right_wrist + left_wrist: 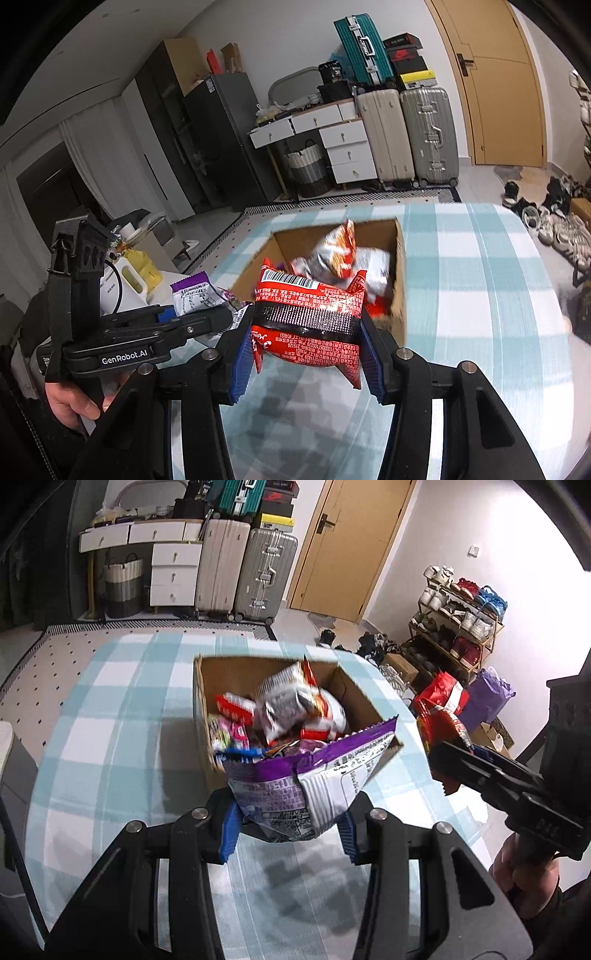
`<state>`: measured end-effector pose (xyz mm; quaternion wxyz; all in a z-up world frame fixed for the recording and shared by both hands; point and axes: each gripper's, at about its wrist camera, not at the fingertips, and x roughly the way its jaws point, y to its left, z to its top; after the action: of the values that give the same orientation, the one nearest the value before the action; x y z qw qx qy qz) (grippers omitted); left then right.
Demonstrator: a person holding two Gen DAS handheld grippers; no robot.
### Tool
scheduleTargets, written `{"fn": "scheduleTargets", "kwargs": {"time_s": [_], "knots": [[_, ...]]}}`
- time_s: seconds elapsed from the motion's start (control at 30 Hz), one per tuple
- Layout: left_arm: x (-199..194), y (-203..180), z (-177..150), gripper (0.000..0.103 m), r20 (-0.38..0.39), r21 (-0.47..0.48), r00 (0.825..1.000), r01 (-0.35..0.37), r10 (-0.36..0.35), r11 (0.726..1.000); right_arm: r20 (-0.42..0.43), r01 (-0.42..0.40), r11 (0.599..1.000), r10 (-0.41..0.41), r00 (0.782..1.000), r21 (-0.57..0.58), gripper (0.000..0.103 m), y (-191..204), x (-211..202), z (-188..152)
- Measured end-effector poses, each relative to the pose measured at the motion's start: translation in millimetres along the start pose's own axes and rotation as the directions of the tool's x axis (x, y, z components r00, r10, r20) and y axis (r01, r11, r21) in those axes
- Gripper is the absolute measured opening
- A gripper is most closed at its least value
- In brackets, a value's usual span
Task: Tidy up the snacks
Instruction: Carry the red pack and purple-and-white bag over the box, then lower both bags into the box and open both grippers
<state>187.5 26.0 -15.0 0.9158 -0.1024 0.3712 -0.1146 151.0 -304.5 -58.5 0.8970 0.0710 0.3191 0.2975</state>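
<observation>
An open cardboard box (207, 686) holding several snack packets stands on the blue-and-white checked tablecloth (110, 720); it also shows in the right wrist view (400, 258). My left gripper (288, 827) is shut on a purple-and-white snack bag (306, 775), held just in front of the box's near edge. My right gripper (304, 350) is shut on a red snack packet (310, 317), held near the box's near side. In the left wrist view the right gripper (454, 764) shows at the right with the red packet (439, 727).
Suitcases (243, 572), white drawers (173, 572) and a wooden door (354, 542) stand at the far wall. A shoe rack (458, 624) and bags (484, 698) sit on the floor to the right. A white appliance (118, 291) sits to the table's left.
</observation>
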Motion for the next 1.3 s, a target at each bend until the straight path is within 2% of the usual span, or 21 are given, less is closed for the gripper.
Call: {"fn": "scheduleTargets", "kwargs": {"time_s": [0.17,0.43,0.87,1.07,1.13,1.17,1.2,1.23,1.27,1.3], "knots": [[-7.4,3.8,20.9,0.04,0.017,0.002,1.0,-0.002,0.002,1.0,0.01,-0.01,1.0,0.011,1.0,-0.017,0.051,5.1,7.4,20.1],[3.0,10.6,58.2,0.04,0.011,0.004,1.0,-0.006,0.006,1.0,0.003,-0.022,0.999,0.022,1.0,-0.036,0.051,3.2,27.9,48.3],[56.9,19.0,104.7,0.04,-0.032,0.045,0.999,-0.026,0.027,0.999,-0.034,-0.027,0.999,0.026,0.999,-0.04,0.051,-12.1,73.4,77.0],[85.6,24.4,116.0,0.041,-0.086,0.051,0.996,0.003,0.002,0.999,-0.055,-0.025,0.999,0.023,0.998,-0.036,0.051,-18.4,91.8,78.7],[96.9,22.4,118.7,0.043,-0.133,0.065,0.991,0.016,-0.007,0.998,-0.06,-0.025,0.999,0.024,0.998,-0.026,0.057,-21.8,97.4,79.1],[103.2,20.5,119.1,0.046,-0.158,0.071,0.987,0.019,-0.008,0.997,-0.066,-0.026,0.999,0.025,0.998,-0.02,0.065,-24.1,100.5,79.1],[106.7,19.0,118.6,0.051,-0.174,0.078,0.985,0.022,-0.008,0.997,-0.067,-0.022,1.0,0.021,0.998,-0.012,0.069,-26.5,102.2,78.6],[107.8,17.3,117.3,0.054,-0.172,0.085,0.985,0.016,-0.001,0.996,-0.055,-0.007,1.0,0.007,0.998,-0.003,0.075,-29.4,101.7,78.1],[107.4,15.2,115.9,0.058,-0.158,0.094,0.987,0.003,0.012,0.996,-0.05,-0.003,1.0,0.003,0.999,0.002,0.077,-32.1,101.2,78.4],[107.9,14.5,115.1,0.066,-0.154,0.098,0.988,-0.002,0.017,0.995,-0.05,-0.009,1.0,0.01,0.999,0.006,0.078,-33.9,100.4,78.2]]}}
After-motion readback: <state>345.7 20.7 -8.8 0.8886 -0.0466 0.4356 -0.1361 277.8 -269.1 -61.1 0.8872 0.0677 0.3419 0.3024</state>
